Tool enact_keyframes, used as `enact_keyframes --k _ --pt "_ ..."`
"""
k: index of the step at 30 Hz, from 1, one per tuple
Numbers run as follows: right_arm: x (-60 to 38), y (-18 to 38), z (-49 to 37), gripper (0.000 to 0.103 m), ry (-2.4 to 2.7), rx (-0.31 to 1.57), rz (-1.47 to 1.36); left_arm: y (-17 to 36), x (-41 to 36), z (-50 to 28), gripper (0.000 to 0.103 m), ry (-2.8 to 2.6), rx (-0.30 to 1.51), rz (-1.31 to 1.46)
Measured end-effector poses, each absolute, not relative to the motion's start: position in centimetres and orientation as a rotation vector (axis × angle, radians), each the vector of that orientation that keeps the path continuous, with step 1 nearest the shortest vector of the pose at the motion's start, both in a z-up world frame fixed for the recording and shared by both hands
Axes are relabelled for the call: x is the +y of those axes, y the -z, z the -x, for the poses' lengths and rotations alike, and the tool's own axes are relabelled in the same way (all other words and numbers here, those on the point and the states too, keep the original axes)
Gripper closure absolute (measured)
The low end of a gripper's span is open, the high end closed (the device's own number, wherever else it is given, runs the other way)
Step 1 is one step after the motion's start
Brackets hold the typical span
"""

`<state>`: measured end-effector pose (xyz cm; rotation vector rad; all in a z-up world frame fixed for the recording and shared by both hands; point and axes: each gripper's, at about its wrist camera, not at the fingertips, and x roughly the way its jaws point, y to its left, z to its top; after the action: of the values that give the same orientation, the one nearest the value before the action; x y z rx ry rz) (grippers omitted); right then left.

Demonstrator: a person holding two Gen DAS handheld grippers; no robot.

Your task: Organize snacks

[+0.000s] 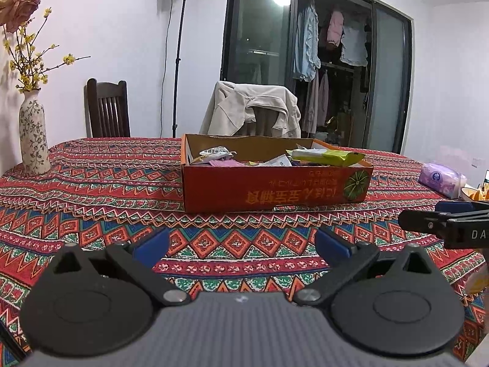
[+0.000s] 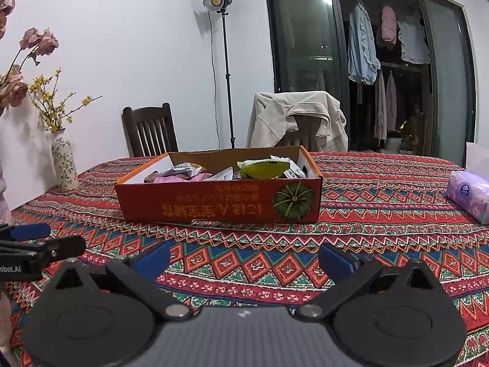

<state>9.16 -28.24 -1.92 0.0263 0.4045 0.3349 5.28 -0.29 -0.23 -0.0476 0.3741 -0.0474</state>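
Apparently we are between picks: left gripper (image 1: 241, 244) and right gripper (image 2: 244, 260) hover with jaws wide and empty, facing the snack-filled cardboard box (image 1: 275, 188) mid-bench; next we need another loose snack.

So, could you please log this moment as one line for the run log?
left tongs: open, empty | right tongs: open, empty | snacks: in red box | tissue pack: right of box

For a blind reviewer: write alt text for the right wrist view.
The open right gripper hangs empty above a red patterned tablecloth, facing an orange cardboard box of snack packets. The left gripper enters at the left edge; a flowered vase stands far left, a tissue pack at right.
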Motion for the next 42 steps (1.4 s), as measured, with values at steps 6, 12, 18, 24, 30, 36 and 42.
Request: enact_keyframes --k 6,12,18,24,30,36,42 --pt "-28.23 1.95 -9.18 0.0 -0.334 0.405 -0.026 0.26 -0.25 -5.21 0.0 0.049 0.373 0.05" --pt "-28.27 1.93 -9.13 0.0 -0.334 0.405 -0.024 0.28 -0.28 -5.24 0.0 0.049 0.372 0.05" --pt "-28.23 1.99 -9.1 0.0 -0.335 0.405 -0.023 0.28 -0.21 -5.26 0.0 0.06 0.375 0.059" --pt "-28.12 2.09 -9.1 0.0 -0.335 0.408 -0.019 0.37 -0.17 -5.23 0.0 0.067 0.376 0.058" --pt "-28.06 2.12 -9.14 0.0 -0.332 0.411 -0.015 0.45 -0.13 -5.15 0.0 0.07 0.376 0.058" --pt "-27.99 2.16 -9.18 0.0 -0.332 0.415 -0.009 0.5 -0.08 -5.2 0.0 0.073 0.382 0.058" --pt "-27.95 2.22 -9.17 0.0 -0.331 0.419 -0.006 0.64 -0.06 -5.3 0.0 0.084 0.389 0.059"
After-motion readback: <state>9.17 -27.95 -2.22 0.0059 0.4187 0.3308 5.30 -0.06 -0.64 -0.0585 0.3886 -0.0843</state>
